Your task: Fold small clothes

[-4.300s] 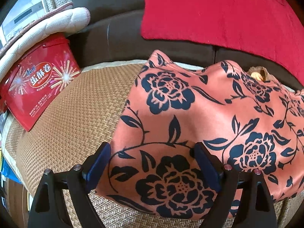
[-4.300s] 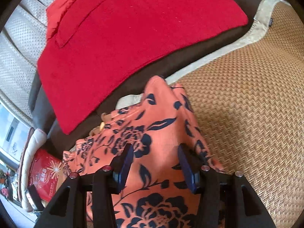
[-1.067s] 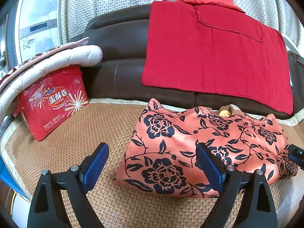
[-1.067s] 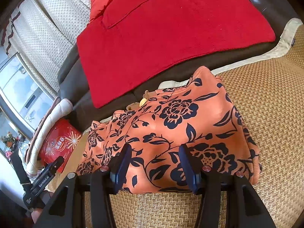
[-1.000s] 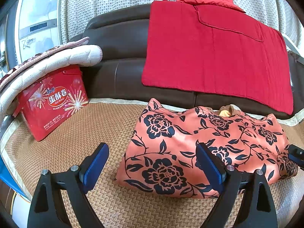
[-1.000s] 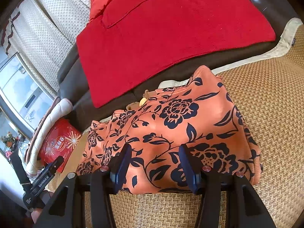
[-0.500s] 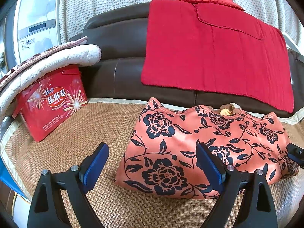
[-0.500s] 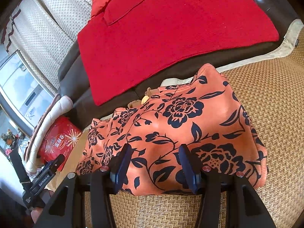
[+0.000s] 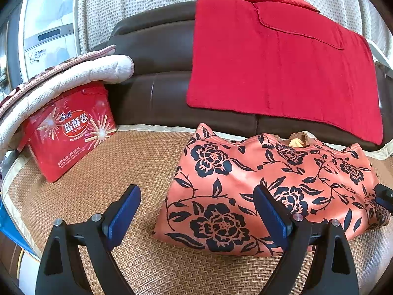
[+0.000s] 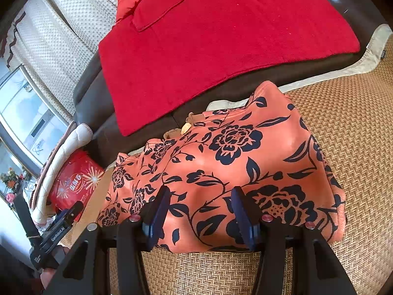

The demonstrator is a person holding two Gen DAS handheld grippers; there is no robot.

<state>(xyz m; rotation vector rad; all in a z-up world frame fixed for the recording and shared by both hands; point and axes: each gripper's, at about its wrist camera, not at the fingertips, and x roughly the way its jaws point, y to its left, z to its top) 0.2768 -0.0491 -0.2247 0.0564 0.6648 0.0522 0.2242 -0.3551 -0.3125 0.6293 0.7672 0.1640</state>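
The folded floral garment (image 9: 258, 191) lies on the woven mat (image 9: 110, 172) (red tin nearby); the left gripper (image 9: 196, 211) gapes wide, the right gripper (image 10: 200, 211) stands half-spread, neither holding anything.

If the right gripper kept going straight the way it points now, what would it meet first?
Most likely the orange flowered garment on the woven mat: the right gripper stands open just short of its near edge, aimed down at it. Exact depth is hard to judge.

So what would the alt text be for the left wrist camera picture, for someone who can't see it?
A folded orange garment with dark flowers lies on a woven mat, beyond the open left gripper. A red box stands left; a red blanket drapes a brown sofa behind.
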